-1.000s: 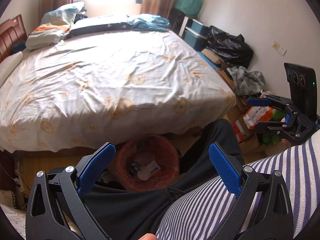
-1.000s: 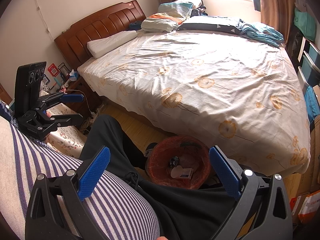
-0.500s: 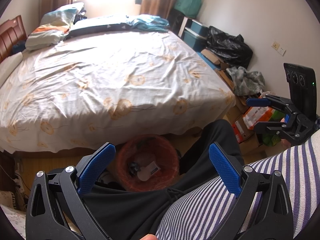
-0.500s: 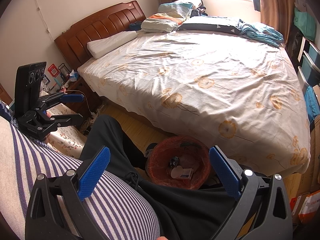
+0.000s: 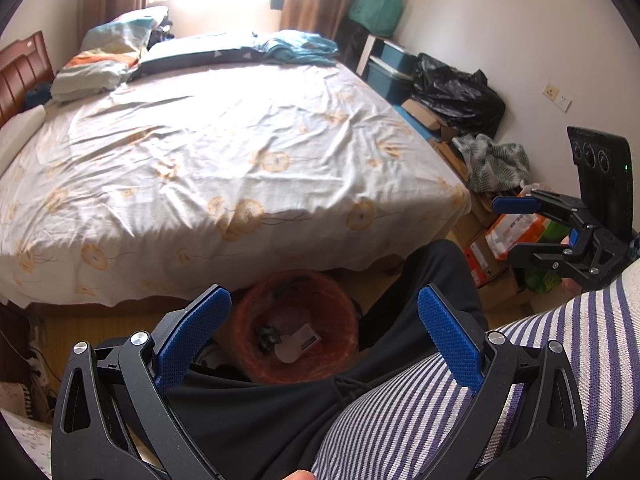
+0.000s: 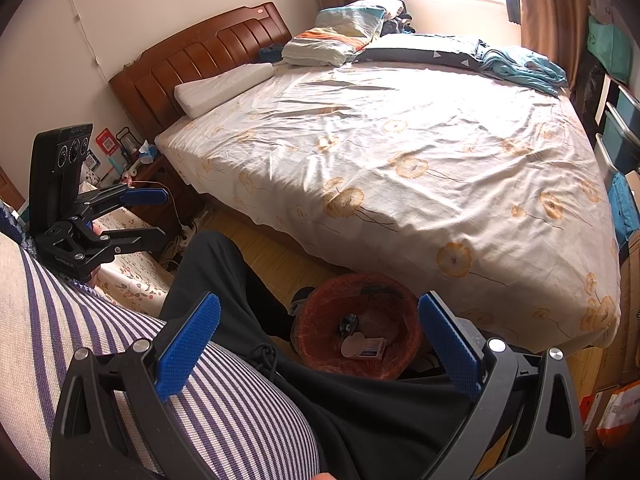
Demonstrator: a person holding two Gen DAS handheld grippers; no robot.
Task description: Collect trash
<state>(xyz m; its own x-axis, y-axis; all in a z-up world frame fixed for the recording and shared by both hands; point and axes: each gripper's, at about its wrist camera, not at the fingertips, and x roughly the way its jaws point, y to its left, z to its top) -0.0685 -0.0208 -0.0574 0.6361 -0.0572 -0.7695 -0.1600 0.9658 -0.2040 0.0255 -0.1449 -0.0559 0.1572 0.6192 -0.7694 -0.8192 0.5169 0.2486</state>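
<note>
Trash bin, orange mesh, is sitting on wood floor just beside the bed foot, already holding a small box and scraps. Left gripper and right gripper are hovering above it, fingers spread, carrying nothing. No loose trash showing on the bedsheet; collection looks mostly done, judging so. Boxes and a black bag are crowding the wall beyond the bed.

Trash bin's near rim hidden by dark trousers (contents indistinct).

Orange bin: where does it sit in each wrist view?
Left wrist: orange bin low centre, between the left gripper fingers.
Right wrist: bin low centre-right, between the right gripper fingers.
Shared landmark: bed, just behind it.
</note>
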